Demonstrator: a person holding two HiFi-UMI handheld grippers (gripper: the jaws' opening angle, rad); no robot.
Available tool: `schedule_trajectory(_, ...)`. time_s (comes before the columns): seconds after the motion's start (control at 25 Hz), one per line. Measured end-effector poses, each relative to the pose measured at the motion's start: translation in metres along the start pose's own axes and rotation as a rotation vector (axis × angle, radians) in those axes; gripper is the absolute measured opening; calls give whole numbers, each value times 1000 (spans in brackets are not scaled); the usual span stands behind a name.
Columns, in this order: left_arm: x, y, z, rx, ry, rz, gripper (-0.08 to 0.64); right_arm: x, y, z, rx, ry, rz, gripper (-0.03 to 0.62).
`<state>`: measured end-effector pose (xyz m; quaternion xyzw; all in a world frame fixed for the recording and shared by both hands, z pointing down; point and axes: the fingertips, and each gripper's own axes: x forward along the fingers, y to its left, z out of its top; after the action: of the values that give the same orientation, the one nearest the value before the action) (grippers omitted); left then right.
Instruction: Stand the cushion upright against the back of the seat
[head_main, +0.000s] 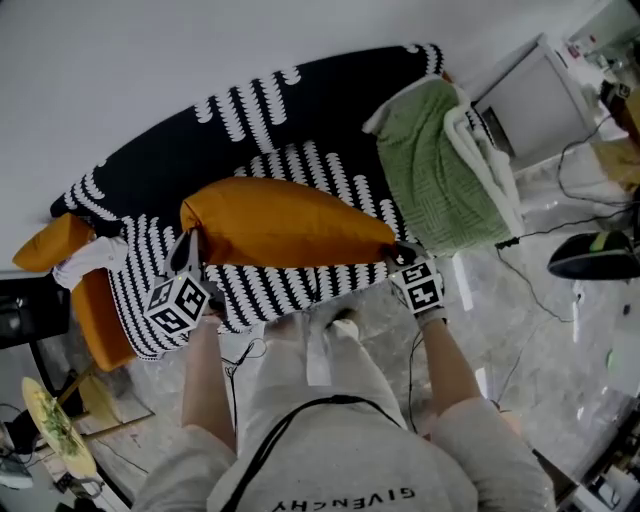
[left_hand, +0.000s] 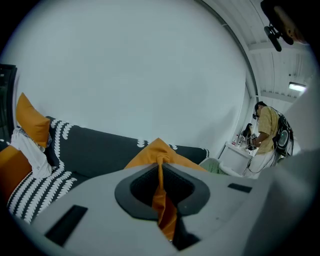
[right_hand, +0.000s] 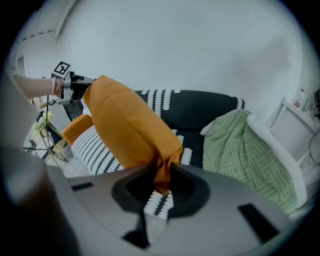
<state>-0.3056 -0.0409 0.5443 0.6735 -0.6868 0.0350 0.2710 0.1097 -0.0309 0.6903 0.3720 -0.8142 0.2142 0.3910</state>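
Held between left tool (head_main: 187, 248) and right tool (head_main: 399, 253), cushion (head_main: 285, 222), a corner pinched in each, above sofa (head_main: 320, 95) seat. Behind it, beyond both tools, sofa back. Right of right tool, blanket (head_main: 440, 170) draped over sofa end. Left of left tool, second cushion (head_main: 50, 245) against armrest.

Smooth orange cloth cushion (head_main: 285, 222); seemingly knitted green blanket (head_main: 435, 170)

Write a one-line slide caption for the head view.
Orange cushion held by opposite corners in the left gripper and right gripper, over a striped sofa with a green blanket.
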Motion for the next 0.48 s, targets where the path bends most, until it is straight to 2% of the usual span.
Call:
schedule_trajectory(0.32,12,64,-11,-132,40,-1,44,12,4,71,43,-75,-77,60)
schedule_trajectory(0.48,21,94,-20,-193,68,-19,44,23,10,101,52,-82,-119,58)
